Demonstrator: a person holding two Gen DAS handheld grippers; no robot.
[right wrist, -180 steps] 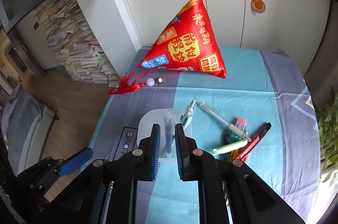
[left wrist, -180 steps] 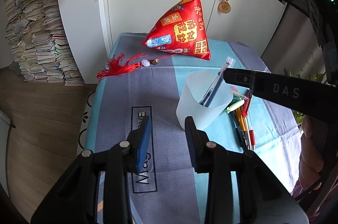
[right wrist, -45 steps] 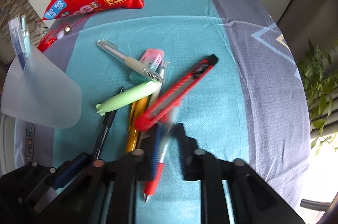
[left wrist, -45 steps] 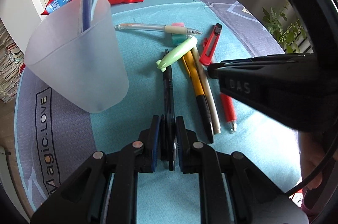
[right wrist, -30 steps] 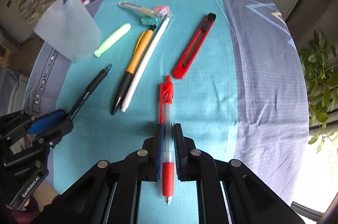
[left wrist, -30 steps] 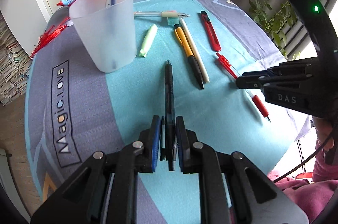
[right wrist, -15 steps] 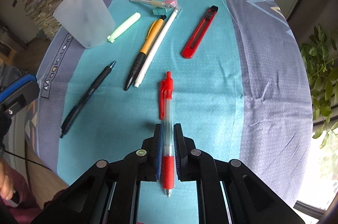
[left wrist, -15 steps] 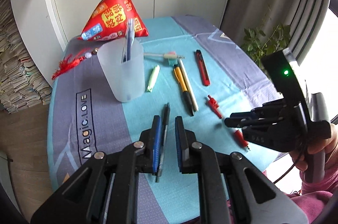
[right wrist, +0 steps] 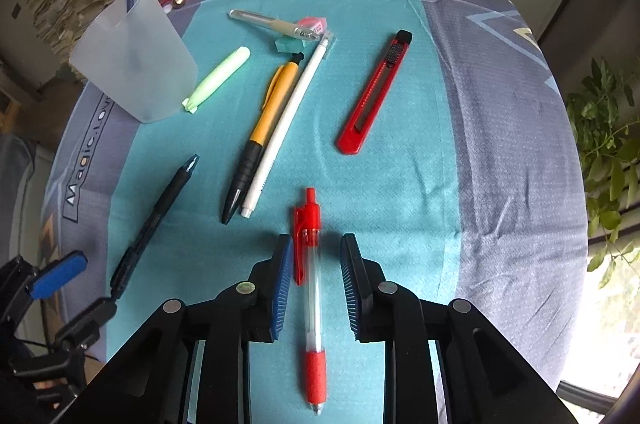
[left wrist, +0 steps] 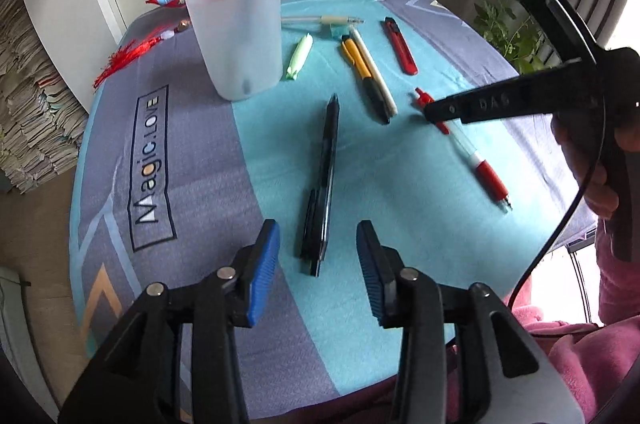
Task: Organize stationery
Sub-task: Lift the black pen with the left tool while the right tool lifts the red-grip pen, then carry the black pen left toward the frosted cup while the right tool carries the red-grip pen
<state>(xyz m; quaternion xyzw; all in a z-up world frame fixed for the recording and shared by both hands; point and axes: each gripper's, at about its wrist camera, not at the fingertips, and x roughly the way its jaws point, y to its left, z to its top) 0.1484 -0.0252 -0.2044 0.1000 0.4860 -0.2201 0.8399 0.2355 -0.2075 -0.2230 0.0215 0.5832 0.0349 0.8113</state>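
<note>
Both claws gape, holding nothing: left gripper straddles the slim black pen; right gripper straddles the red-and-clear click pen, each pointing up-frame.

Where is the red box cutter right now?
In the right wrist view the box cutter lies flat on the teal cloth, right of the white pen and beyond the red pen, touching neither.

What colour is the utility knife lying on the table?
Red, with a black slider and tip. The utility knife shows best in the right wrist view.
</note>
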